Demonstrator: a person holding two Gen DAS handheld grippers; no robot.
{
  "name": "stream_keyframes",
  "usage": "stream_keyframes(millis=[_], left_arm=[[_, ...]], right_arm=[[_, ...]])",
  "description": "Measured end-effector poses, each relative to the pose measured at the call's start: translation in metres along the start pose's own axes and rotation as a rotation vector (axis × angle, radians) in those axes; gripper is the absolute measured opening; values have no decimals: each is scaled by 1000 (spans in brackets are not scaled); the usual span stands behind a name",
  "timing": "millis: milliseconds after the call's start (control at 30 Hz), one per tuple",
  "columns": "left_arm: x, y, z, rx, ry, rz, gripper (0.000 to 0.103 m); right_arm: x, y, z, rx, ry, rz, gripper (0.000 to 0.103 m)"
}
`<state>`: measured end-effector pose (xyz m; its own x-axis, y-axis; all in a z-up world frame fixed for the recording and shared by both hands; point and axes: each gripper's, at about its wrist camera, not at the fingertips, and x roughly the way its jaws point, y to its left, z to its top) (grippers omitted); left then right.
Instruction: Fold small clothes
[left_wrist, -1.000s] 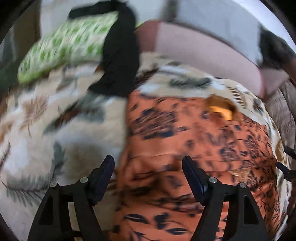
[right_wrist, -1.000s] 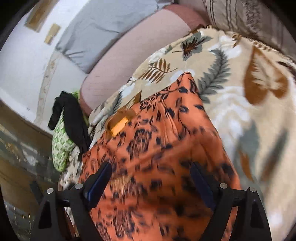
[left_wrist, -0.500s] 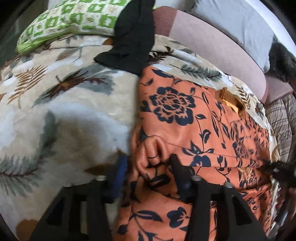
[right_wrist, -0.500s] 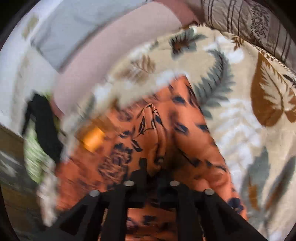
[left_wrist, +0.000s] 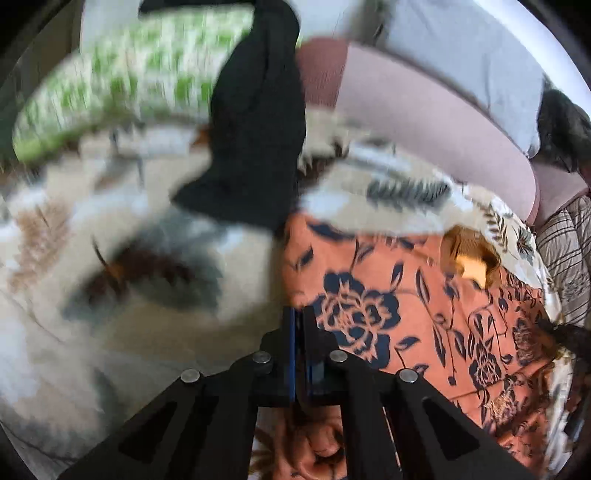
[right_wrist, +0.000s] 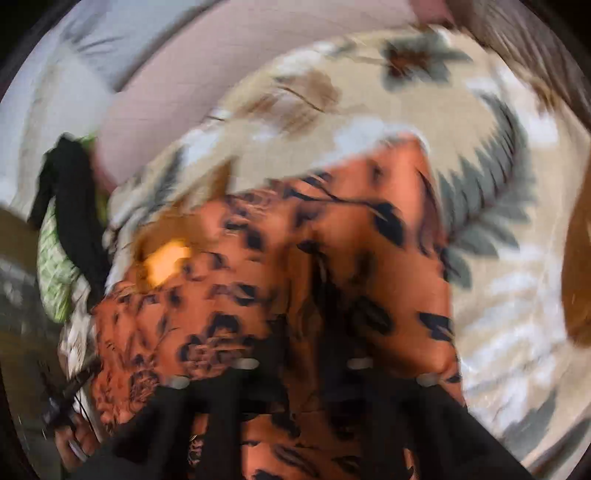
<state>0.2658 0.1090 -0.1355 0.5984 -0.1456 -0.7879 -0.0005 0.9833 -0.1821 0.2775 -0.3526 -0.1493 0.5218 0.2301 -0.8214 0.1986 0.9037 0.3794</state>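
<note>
Orange floral garment (left_wrist: 417, 306) lies spread on a leaf-print blanket (left_wrist: 122, 325) that covers a bed or couch; which of the two cannot be told. In the left wrist view it fills the area from the centre out to 4 o'clock, with a yellow label (left_wrist: 469, 267) showing in its neck opening at about 2 o'clock.

Left tool (left_wrist: 300, 321) sits at 6 o'clock in that view with its two fingers pressed together. The garment's left edge runs right at the fingertips, and a bunch of the orange cloth shows just below the fingers, so the tool appears pinched on the cloth edge.

In the right wrist view, which is heavily blurred, the garment (right_wrist: 295, 280) rises as a fold toward the camera from the centre down to 6 o'clock. Right tool (right_wrist: 314, 354) is closing, its fingers nearly together with a ridge of the orange cloth caught between them.

A black garment (left_wrist: 258, 122) lies at 12 o'clock in the left wrist view, draped over a green-and-white checked pillow (left_wrist: 122, 81) at 10 to 11 o'clock and reaching down to touch the orange garment's upper left corner. A pinkish cushion (left_wrist: 424, 122) runs from 12 to 2 o'clock behind the blanket, with a grey pillow (left_wrist: 461, 48) above it.

At 8 o'clock in the right wrist view, part of a hand (right_wrist: 75, 443) shows at the frame edge.
</note>
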Motion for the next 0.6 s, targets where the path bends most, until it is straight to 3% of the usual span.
stream_keyframes(millis=[33, 100, 133, 200, 267, 300, 333, 367, 433, 467, 500, 533, 567, 600], left_arm=[[4, 1, -1, -4, 0, 22, 3], [38, 6, -12, -2, 134, 68, 4], [38, 9, -16, -9, 116, 65, 6], [14, 11, -16, -21, 50, 113, 16], [-11, 14, -17, -62, -1, 62, 47], [-23, 14, -21, -72, -31, 34, 53], [-30, 10, -23, -70, -52, 12, 60], [-35, 3, -28, -52, -55, -19, 61], [-22, -7, -31, -15, 1, -69, 61], [-1, -10, -35, -1, 97, -87, 61], [16, -7, -38, -23, 183, -90, 61], [25, -1, -40, -64, 221, -87, 63], [13, 6, -37, -103, 178, -92, 62], [1, 11, -35, -126, 171, -86, 61]], right_arm=[[-8, 1, 0, -27, -54, -55, 14], [1, -11, -2, -12, -76, -174, 15], [14, -23, -5, 26, -15, -150, 18], [1, -33, -12, 62, -60, -88, 19], [-26, -27, -18, 45, -99, -82, 44], [-39, -26, -21, 51, -121, -45, 76], [-50, -21, -25, 58, -143, 23, 83], [-56, -16, -29, 49, -135, 123, 83], [-43, -8, -36, 25, -40, 296, 84], [-28, -9, -41, 23, 23, 336, 84], [-1, -18, -46, 38, 111, 298, 84], [13, -33, -50, 98, 148, 287, 75], [4, -53, -54, 246, 86, 340, 68], [-10, -58, -56, 302, 60, 355, 68]])
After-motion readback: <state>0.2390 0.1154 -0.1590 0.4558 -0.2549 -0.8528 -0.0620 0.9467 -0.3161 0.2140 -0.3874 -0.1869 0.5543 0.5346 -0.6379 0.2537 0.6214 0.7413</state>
